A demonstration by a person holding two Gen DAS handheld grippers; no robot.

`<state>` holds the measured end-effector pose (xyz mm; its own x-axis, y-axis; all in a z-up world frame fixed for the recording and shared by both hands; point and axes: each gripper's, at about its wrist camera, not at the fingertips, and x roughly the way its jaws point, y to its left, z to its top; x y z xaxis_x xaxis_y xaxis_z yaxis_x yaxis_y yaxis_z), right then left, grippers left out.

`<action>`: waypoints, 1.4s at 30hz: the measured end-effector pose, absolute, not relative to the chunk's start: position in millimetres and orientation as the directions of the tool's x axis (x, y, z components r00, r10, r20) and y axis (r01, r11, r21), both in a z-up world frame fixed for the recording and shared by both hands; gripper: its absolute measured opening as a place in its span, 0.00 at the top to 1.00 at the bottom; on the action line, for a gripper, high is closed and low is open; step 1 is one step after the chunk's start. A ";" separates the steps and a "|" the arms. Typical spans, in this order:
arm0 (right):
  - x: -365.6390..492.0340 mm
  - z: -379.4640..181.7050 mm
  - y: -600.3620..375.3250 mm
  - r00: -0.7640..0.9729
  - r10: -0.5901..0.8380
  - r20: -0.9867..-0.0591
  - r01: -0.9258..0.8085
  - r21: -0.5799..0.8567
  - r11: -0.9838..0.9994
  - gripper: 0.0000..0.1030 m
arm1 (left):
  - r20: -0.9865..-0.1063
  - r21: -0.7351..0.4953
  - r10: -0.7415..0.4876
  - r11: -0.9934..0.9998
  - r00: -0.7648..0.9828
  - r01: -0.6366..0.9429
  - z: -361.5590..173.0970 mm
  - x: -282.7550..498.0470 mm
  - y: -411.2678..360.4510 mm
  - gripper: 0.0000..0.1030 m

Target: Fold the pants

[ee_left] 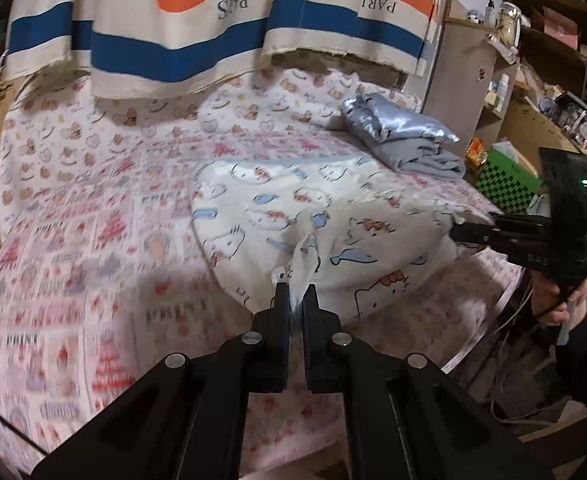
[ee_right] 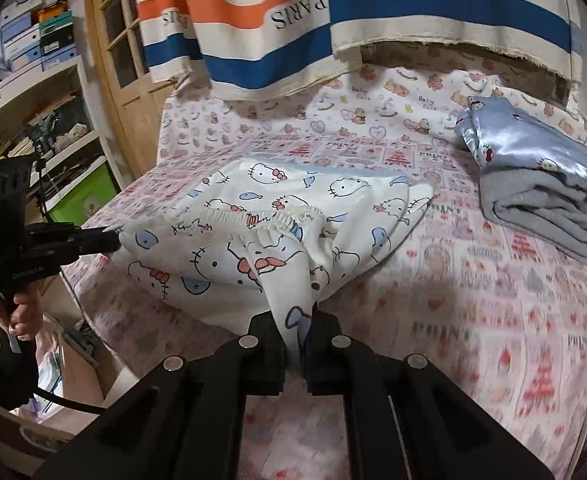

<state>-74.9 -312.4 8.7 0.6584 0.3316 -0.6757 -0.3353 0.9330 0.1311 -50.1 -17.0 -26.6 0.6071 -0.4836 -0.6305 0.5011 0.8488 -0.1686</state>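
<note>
Between the fingers of the left tool (ee_left: pixel 295 292) sits a pinch of cream cartoon-print fabric, and the right tool (ee_right: pixel 298 320) is likewise clamped on another part of the same pants (ee_right: pixel 277 216). Ahead of both tools, the pants lie bunched on the patterned bed (ee_right: pixel 473 300), the elastic waistband showing and the cloth doubled over. Beyond them to the right sits a stack of folded clothes (ee_right: pixel 533 200). My judgement: one fold is under way; flattening and further folds remain.
</note>
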 end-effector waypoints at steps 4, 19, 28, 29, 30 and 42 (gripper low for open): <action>-80.0 -7.8 -304.5 0.707 0.292 -0.644 -0.301 0.100 0.948 0.94 | -0.633 -0.155 -0.444 0.876 0.635 0.457 -44.6 -47.9 -19.8 0.95; -99.1 -33.7 -317.9 0.802 0.239 -0.548 -0.307 -0.034 0.951 0.38 | -0.534 -0.031 -0.397 0.892 0.746 0.452 -51.6 -77.3 -9.8 0.58; -137.8 -24.2 -296.1 0.815 0.363 -0.451 -0.457 -0.116 0.882 0.41 | -0.457 0.004 -0.336 0.925 0.824 0.380 -57.2 -109.0 -26.0 0.58; -138.3 -25.4 -290.1 0.804 0.388 -0.450 -0.478 -0.101 0.873 0.46 | -0.439 0.018 -0.351 0.917 0.827 0.399 -56.5 -114.3 -30.3 0.58; -137.4 -26.5 -286.2 0.790 0.410 -0.455 -0.494 -0.078 0.866 0.48 | -0.427 0.026 -0.370 0.907 0.825 0.420 -55.7 -118.6 -34.8 0.58; -86.5 -42.6 -286.2 0.641 0.434 -0.633 -0.559 0.004 0.829 0.45 | -0.587 -0.066 -0.481 0.830 0.651 0.554 -65.7 -78.9 -53.5 0.55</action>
<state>-86.5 -286.2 -42.6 0.6405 0.4344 -0.6333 -0.5587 0.8294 0.0039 -78.9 -53.5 -65.7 0.6509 -0.4808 -0.5875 0.5537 0.8301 -0.0659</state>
